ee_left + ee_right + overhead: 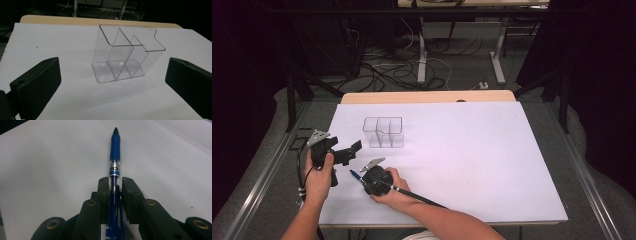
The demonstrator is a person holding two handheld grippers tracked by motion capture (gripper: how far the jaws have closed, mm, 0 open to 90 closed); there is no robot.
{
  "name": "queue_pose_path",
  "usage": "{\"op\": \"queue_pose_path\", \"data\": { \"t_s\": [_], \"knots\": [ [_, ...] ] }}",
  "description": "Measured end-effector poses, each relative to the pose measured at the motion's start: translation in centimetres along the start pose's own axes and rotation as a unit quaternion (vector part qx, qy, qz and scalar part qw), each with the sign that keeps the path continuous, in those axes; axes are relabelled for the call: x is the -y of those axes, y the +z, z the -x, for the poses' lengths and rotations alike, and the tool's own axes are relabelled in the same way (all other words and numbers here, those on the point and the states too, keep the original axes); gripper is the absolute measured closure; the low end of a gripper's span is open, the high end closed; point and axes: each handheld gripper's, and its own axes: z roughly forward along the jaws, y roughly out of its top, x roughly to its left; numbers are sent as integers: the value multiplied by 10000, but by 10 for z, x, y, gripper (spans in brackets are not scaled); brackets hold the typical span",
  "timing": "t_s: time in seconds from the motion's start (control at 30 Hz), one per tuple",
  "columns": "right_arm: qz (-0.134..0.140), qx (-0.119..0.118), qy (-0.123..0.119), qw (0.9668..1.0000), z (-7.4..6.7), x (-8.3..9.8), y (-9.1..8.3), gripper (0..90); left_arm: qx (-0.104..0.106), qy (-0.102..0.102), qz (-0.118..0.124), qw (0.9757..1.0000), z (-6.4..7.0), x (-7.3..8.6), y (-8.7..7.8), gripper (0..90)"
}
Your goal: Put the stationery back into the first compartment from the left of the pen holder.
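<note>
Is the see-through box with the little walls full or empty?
Empty. The clear divided organizer stands upright on the white table sheet, and through its clear walls you see bare compartments.

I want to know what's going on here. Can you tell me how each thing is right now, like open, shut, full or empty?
Left gripper: open, holding nothing, pointing at the organizer.
Right gripper: shut on the blue pen.
Blue pen: clamped lengthwise between the jaws, tip sticking out in front.
Clear organizer: standing upright on the white table, compartments empty.

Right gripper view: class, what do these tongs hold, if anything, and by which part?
The right tongs are shut on a blue pen, gripping its clear barrel behind the blue grip sleeve.
</note>
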Motion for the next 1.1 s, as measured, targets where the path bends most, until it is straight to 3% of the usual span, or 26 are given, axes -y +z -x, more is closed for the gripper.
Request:
{"op": "queue_pose_path", "data": {
  "t_s": [0.6, 0.87, 1.1],
  "knots": [
    [207, -109, 141, 9996, 7, 0, -8, 778, 18, -28, 20, 10000, 0, -1, -1, 2],
    [482, 26, 218, 9986, 19, -1, -24, 778, 133, -122, 111, 9998, 1, -3, -4, 2],
    [704, 160, 217, 9972, 32, -1, -40, 778, 189, -73, 122, 9997, 4, -6, -5, 2]
  ]
}}
